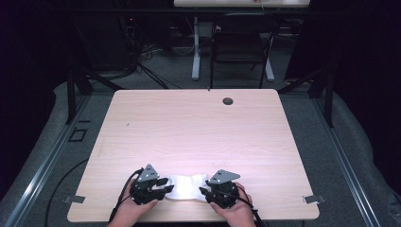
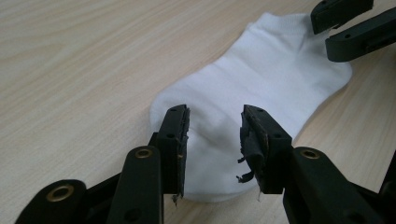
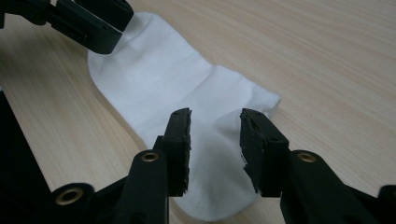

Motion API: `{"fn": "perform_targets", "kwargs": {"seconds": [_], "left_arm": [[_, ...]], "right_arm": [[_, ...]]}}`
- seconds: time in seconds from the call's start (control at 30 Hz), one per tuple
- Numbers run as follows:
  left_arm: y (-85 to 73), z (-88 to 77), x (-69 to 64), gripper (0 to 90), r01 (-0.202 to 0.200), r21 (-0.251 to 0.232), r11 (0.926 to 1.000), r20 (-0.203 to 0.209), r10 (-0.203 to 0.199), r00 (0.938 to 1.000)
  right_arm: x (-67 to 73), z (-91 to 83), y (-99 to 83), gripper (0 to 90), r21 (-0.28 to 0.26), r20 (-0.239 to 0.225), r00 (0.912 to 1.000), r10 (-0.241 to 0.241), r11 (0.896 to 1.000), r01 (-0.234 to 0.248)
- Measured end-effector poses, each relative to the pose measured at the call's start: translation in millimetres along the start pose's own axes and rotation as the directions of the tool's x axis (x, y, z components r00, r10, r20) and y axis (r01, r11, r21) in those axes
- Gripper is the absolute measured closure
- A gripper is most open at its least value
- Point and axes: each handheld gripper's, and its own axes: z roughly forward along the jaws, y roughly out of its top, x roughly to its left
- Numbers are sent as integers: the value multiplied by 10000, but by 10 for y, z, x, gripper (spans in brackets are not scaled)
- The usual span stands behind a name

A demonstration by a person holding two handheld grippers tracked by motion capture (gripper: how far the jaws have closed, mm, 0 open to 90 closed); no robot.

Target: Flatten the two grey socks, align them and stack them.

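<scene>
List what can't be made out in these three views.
- Flat white fabric sock: near end lies behind the left gripper jaws in the left gripper view.
- Sock's other end: behind the right gripper jaws in the right gripper view.
- High view: small dark round spot on the light wooden table, too small to identify.

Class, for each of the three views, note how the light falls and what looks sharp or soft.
High view: the table is bright, the room around it almost black, and the white sock glares without detail. Left gripper view: even light, sock folds readable, the left claw slightly soft. Right gripper view: the sock is softly shaded, the right claw dark.
</scene>
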Motion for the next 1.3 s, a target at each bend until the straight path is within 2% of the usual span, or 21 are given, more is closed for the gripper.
{"fn": "perform_targets", "kwargs": {"seconds": [0.03, 0.07, 0.17, 0.2, 0.47, 0.7, 0.73, 0.97, 1.17, 1.3], "left_arm": [[0, 0, 0, 603, 0, 0, 10000, 0, 0, 10000], [-22, 29, 1, 596, 162, 185, 9997, 113, -165, 9998], [-43, 52, 12, 579, 180, 249, 9995, 105, -183, 9998], [-49, 54, 13, 579, 172, 280, 9995, 120, -175, 9998], [-97, 78, 18, 580, 47, 262, 9996, -42, -46, 10000], [-97, 81, 31, 583, 153, 236, 9996, -41, -153, 9999], [-96, 90, 31, 583, 263, 159, 9995, -70, -262, 9996], [-63, 124, 89, 585, 403, 43, 9992, -162, -402, 9991], [-12, 175, 181, 586, 652, -70, 9979, -125, -652, 9978], [30, 209, 199, 587, 583, -31, 9983, -228, -584, 9980]], "right_arm": [[0, 0, 0, 631, 0, 0, 10000, 0, 10000, 0], [-22, 45, -27, 599, 200, -73, 10000, 22, 9998, -20], [-40, 91, -68, 579, 474, -72, 9999, 103, 9988, -100], [-41, 105, -86, 568, 559, -54, 10000, -58, 9984, 61], [-39, 112, -124, 566, 487, -15, 9999, -147, 9987, 148], [-47, 113, -123, 572, 516, 48, 9999, -104, 9986, 101], [-49, 116, -122, 572, 491, 50, 10000, -82, 9988, 79], [-118, 161, -65, 571, 559, 136, 9999, -55, 9984, 47], [-209, 206, -23, 572, 442, 75, 9997, 217, 9988, -220], [-241, 214, -5, 573, 524, 146, 9996, 241, 9983, -248]]}}
